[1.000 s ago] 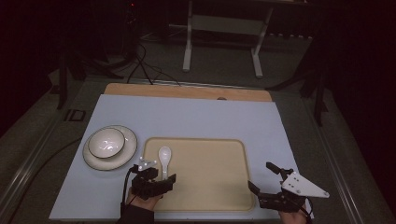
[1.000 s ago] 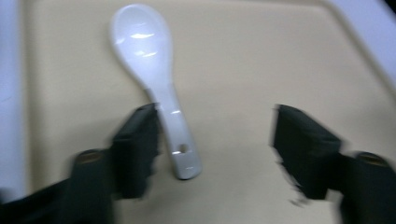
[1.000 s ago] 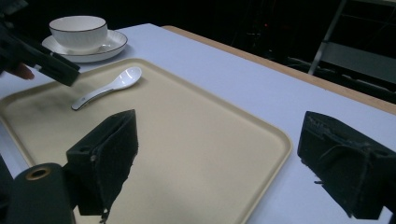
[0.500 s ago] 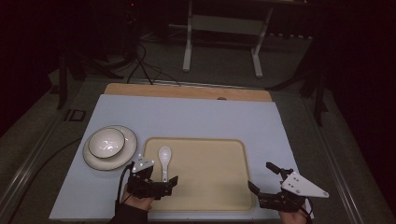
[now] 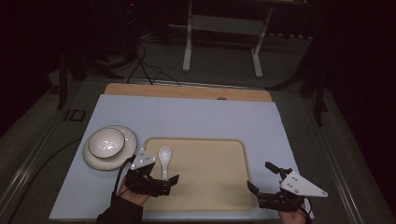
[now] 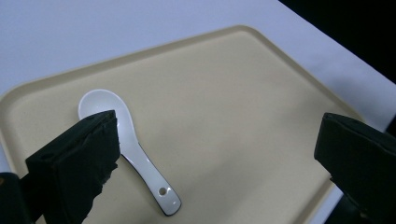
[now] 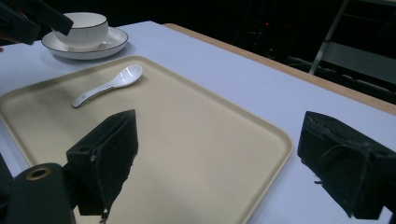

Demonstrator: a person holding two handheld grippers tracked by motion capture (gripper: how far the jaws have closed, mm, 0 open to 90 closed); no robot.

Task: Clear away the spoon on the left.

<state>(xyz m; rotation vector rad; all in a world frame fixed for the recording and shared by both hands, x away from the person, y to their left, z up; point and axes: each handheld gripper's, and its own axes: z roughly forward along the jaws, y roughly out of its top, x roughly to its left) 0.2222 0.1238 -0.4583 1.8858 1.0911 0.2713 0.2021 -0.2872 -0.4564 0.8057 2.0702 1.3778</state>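
Spoon [image 6: 126, 154] lies flat on the beige tray [image 5: 210, 196], near the tray's left edge, bowl end pointing away from the person, handle end toward them. It rests free — nothing touches it.

Left gripper [image 5: 164, 181] hangs just above the handle end, jaws spread wide after having just been opening, with nothing pinched between them; in the left gripper view the spoon sits below and beside the left-hand jaw, not in contact. Right gripper [image 5: 262, 183] waits at the tray's right front corner, jaws also released and empty.

Judged step: the spoon has been set down and the left gripper is clearing off. To do this well, the lift should go straight up before any sideways travel, so a jaw does not clip the handle and skid the spoon across the smooth tray. Jaws are best kept wide until well clear.

Spoon itself: white glazed ceramic soup spoon, deep oval bowl, short flat handle with a dark rim line and a small hole near the tip. Glossy — likely slippery.

Bowl [image 5: 106, 142] sits on a plate [image 5: 128, 151] left of the tray, apart from it.
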